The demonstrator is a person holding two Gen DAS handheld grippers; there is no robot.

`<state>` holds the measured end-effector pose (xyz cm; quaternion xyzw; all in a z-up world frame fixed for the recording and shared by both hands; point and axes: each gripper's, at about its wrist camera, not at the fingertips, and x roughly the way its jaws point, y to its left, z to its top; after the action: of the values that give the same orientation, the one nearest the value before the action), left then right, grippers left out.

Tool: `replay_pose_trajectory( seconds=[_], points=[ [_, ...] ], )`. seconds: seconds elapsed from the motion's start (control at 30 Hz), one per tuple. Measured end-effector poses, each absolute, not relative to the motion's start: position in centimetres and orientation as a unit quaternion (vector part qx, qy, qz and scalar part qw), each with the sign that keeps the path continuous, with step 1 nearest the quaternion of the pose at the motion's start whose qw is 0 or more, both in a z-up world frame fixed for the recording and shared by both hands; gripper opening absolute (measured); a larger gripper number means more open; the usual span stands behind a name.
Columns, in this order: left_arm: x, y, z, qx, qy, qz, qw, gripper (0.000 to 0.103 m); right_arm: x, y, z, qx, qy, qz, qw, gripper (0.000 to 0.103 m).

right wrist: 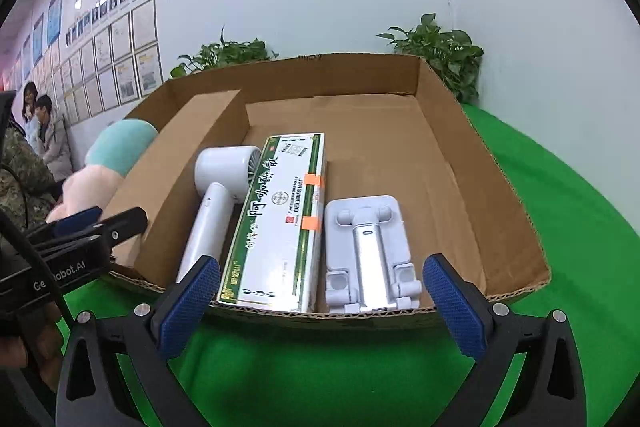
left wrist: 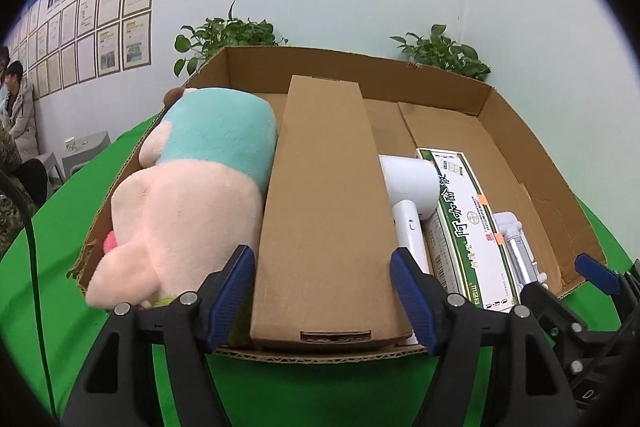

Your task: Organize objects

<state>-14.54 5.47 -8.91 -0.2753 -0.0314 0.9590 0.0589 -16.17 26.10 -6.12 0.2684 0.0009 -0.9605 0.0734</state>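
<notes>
An open shallow cardboard carton (left wrist: 360,61) (right wrist: 340,63) lies on green cloth. Inside it, from left to right, lie a pink and teal plush toy (left wrist: 192,187) (right wrist: 116,155), a long brown cardboard box (left wrist: 324,207) (right wrist: 180,179), a white handheld fan (left wrist: 408,187) (right wrist: 216,195), a green and white medicine box (left wrist: 464,223) (right wrist: 280,219) and a white folding phone stand (right wrist: 370,251) (left wrist: 516,243). My left gripper (left wrist: 324,299) is open at the carton's near wall, its fingers flanking the brown box's near end. My right gripper (right wrist: 320,307) is wide open before the medicine box and stand, holding nothing.
Green cloth (right wrist: 540,187) covers the table around the carton. Two leafy potted plants (left wrist: 224,35) (right wrist: 444,51) stand behind it against a pale wall. People sit at the far left (right wrist: 44,139). A dark cable (left wrist: 32,227) hangs at the left.
</notes>
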Motion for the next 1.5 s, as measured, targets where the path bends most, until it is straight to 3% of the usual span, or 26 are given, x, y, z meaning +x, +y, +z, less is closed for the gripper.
replay_pose_trajectory(
  seconds=[0.13, 0.43, 1.5],
  points=[
    [-14.1, 5.7, -9.4, -0.259, -0.033, 0.963, 0.063, 0.079, -16.7, 25.6, -6.5, 0.281, 0.013, -0.958, 0.061, 0.103],
    [-15.2, 7.3, -10.1, -0.300, 0.011, 0.953, 0.043, 0.083, -16.9, 25.1, -6.8, 0.289, 0.027, -0.955, 0.053, 0.103],
    [-15.2, 7.6, -10.4, -0.315, 0.016, 0.948, 0.040, 0.085, -16.9, 25.1, -6.8, 0.291, 0.028, -0.955, 0.054, 0.103]
  ],
)
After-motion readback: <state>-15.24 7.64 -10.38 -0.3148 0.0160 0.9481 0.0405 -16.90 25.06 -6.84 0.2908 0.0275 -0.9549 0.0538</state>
